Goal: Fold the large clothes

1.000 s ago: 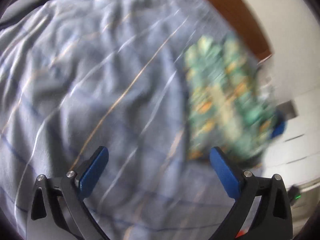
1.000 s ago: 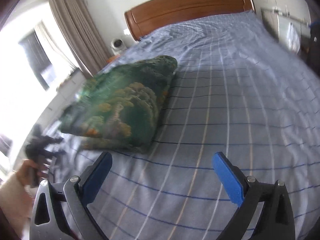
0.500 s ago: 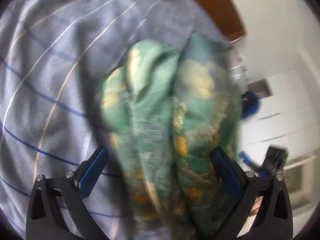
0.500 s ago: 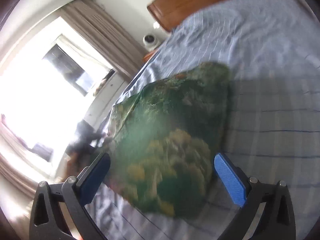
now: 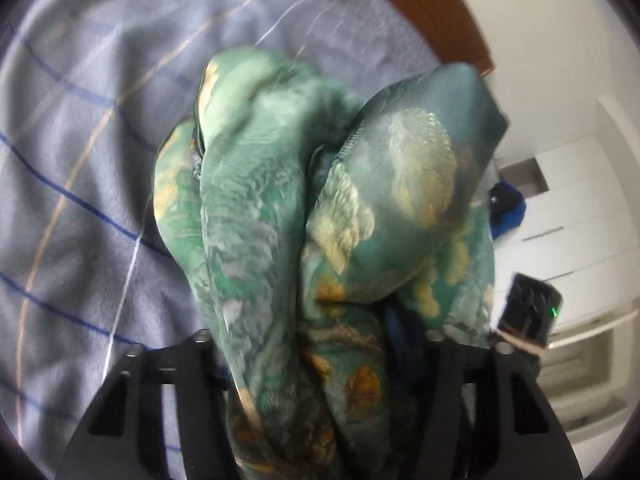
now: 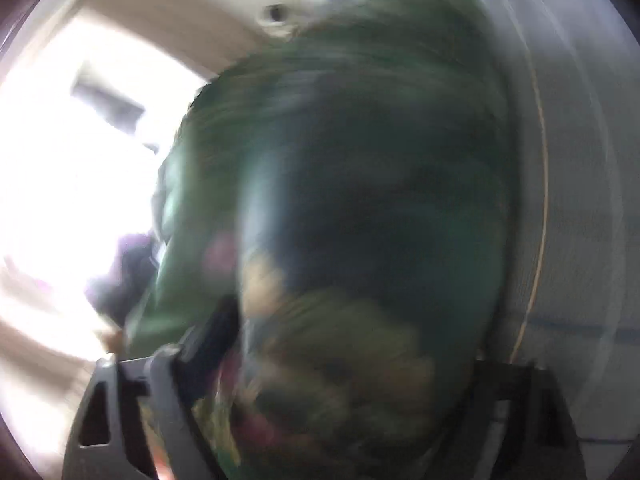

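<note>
Between the fingers of the left gripper (image 5: 320,344) sits the folded green patterned garment (image 5: 320,208), bunched in thick rolls with the jaws drawn in against both its sides, so it is gripped there above the grey striped bed (image 5: 80,200). Ahead and to the right stands the wooden headboard (image 5: 424,4). Close before the right gripper (image 6: 344,364) the same garment (image 6: 360,200) fills the blurred view between its fingers, and I cannot tell whether they clamp it.

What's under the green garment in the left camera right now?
The striped grey bedsheet shows beside and beyond the green garment. Directly beneath is covered; the bunched fabric also hides the left tool fingertips.
</note>
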Demonstrator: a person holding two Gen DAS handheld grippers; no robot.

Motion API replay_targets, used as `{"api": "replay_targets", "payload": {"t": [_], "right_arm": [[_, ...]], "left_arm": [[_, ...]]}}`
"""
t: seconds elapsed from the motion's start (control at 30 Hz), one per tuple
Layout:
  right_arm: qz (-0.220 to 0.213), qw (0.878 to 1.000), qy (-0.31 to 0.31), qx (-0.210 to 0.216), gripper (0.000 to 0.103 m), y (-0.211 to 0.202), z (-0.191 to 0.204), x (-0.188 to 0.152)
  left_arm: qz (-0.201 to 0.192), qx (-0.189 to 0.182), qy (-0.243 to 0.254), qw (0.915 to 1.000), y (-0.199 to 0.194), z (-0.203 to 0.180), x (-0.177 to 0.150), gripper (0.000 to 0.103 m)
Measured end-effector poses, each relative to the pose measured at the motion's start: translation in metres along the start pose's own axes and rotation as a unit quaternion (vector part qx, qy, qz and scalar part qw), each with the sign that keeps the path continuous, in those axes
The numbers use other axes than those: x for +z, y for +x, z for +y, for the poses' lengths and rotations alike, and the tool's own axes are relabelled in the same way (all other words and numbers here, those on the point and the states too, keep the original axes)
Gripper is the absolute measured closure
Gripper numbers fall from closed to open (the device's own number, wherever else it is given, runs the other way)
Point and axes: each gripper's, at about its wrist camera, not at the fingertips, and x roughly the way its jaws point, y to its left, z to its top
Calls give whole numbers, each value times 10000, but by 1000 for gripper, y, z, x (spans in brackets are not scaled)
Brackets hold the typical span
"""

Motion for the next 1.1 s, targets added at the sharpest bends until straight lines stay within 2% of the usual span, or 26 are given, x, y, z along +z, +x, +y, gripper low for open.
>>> {"api": "replay_targets", "payload": {"t": [0.07,0.13,0.23,0.3,0.33,0.37,0.4,0.43,0.47,0.5,0.53,0.57,0.6,0.63,0.7,0.73,0.77,0.8,0.83,0.9,0.97,1.0,1.03,1.07,1.1], "right_arm": [[-213,9977,-611,-218,28,-14,28,-6],[-437,9941,-960,-266,28,-31,46,-12],[-839,9920,-931,-150,28,-60,44,-7],[-1054,9916,-749,-97,28,-79,28,5],[-1134,9915,-634,-78,28,-86,18,10],[-1169,9917,-537,-52,28,-91,9,14],[-1168,9929,-237,39,26,-91,-13,23],[-1125,9936,92,87,17,-87,-35,29],[-1072,9936,338,61,1,-81,-50,33],[-958,9916,780,-377,0,-73,-76,36],[-928,9885,940,-737,0,-70,-85,37],[-889,9831,1052,-1207,0,-71,-96,32],[-1106,9802,973,-1325,0,-82,-98,24],[-1304,9782,890,-1348,0,-92,-95,18],[-1684,9704,422,-1678,0,-124,-80,-3],[-1715,9678,225,-1828,0,-130,-72,-12],[-1733,9630,-80,-2064,0,-139,-59,-23],[-1746,9556,-464,-2326,0,-151,-40,-37],[-1780,9498,-710,-2474,0,-162,-25,-52],[-1991,9369,-1095,-2658,0,-182,9,-74],[-2387,9194,-1352,-2818,0,-216,34,-99],[-2687,9064,-1404,-2943,0,-234,51,-120],[-2873,8990,-1380,-3004,0,-242,58,-132],[-3010,8954,-1288,-3016,0,-250,67,-139],[-2954,9005,-1098,-2996,0,-256,74,-148]], "left_arm": [[-215,-158,232,9994,-17,-22,-2,51],[-378,-151,541,9977,-26,-45,-1,51],[-486,-120,966,9941,-22,-82,10,51],[-518,-64,1130,9922,-6,-99,20,49],[-582,1,1172,9914,6,-106,26,42],[-664,116,1213,9903,16,-110,31,27],[-748,310,1257,9888,31,-113,38,20],[-708,608,1175,9887,56,-106,45,11],[-599,941,1037,9883,72,-97,47,12],[-521,1163,963,9872,78,-91,48,15],[-498,1301,942,9858,82,-89,47,16],[-725,1117,984,9862,71,-91,41,15],[-890,1071,1052,9847,58,-94,37,14],[-1105,1150,1266,9790,43,-103,29,13],[-1395,1567,1812,9608,19,-126,15,11],[-1577,1906,2231,9429,6,-143,-4,7],[-1712,2146,2500,9285,-5,-157,-23,3],[-1828,2311,2681,9172,-14,-167,-40,2],[-1984,2554,2909,9005,-22,-182,-59,1],[-2272,2931,3124,8745,-35,-206,-96,0],[-2456,3259,3035,8610,-47,-225,-116,0],[-2499,3363,2984,8576,-56,-226,-124,0],[-2532,3461,2918,8549,-60,-229,-137,0],[-2558,3474,2852,8559,-62,-234,-146,0],[-2543,3425,2765,8611,-64,-235,-157,0]]}}
